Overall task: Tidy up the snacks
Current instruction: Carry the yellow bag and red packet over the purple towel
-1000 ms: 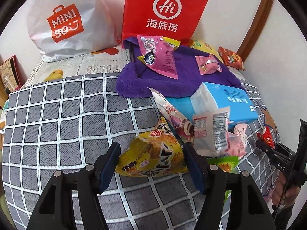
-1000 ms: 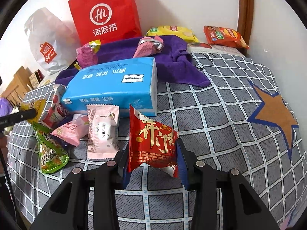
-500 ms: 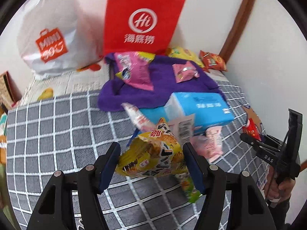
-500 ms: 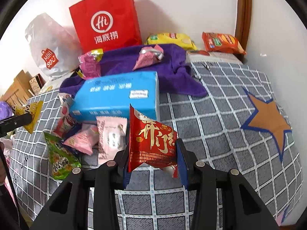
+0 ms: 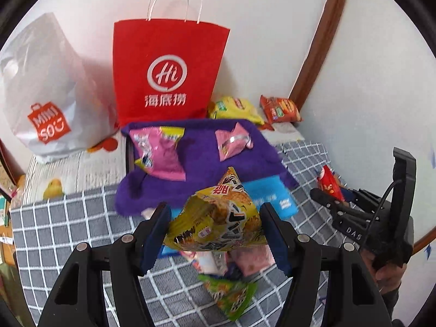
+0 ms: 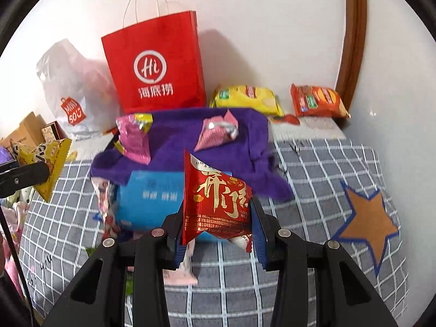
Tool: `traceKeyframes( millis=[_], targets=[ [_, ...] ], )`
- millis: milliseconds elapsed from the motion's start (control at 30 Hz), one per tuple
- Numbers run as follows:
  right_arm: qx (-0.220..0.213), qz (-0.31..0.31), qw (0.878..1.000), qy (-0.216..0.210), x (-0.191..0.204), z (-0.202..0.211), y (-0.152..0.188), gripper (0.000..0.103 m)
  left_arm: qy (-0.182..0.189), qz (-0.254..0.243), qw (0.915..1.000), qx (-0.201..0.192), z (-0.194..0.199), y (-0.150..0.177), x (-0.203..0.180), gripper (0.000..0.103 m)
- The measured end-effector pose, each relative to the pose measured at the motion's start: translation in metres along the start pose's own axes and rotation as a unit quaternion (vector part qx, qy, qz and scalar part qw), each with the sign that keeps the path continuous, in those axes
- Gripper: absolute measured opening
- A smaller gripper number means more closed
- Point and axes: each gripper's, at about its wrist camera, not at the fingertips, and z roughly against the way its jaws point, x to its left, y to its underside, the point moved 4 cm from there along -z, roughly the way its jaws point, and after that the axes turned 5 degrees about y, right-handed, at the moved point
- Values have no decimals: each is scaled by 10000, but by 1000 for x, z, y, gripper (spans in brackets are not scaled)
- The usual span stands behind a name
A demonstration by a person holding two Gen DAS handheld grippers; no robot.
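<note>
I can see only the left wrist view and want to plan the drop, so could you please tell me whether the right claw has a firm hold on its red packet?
Observer: Yes. The right claw is shut on the red packet, with both pads pressing its lower half, and holds it above the bedspread.
Operator: Thank you. Is anything marked on the bedspread to its right?
Observer: An orange star patch with a blue outline is there, with no snack on it.
Operator: Does that view show my left claw?
Observer: Only one finger of the left claw, at the left edge, with a corner of the yellow packet sticking out past it.
</note>
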Motion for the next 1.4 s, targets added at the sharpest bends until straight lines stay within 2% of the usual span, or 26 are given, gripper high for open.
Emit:
traceKeyframes(
  millis=[267,500,833,1100,1300,1400],
  targets=[
    [-119,62,9999,-75,6,-6,-29,41,18,57,10000,-40,-14,-27,5,65],
    [-55,168,9998,-120,9,-25,-52,41,66,213,9998,8,-32,-42,14,65],
    [35,199,9991,-364,17,-60,-94,41,-22,401,9992,-48,-52,-73,34,65],
    [-54,345,9984,-446,31,-79,-129,41,-125,541,9984,-62,-73,-101,48,65],
    [-6,363,9973,-639,34,-103,-130,41,-94,738,9972,3,-97,-97,67,65],
    [215,309,9965,-750,33,-126,-124,41,-173,772,9965,253,-113,-92,77,65]
  ],
)
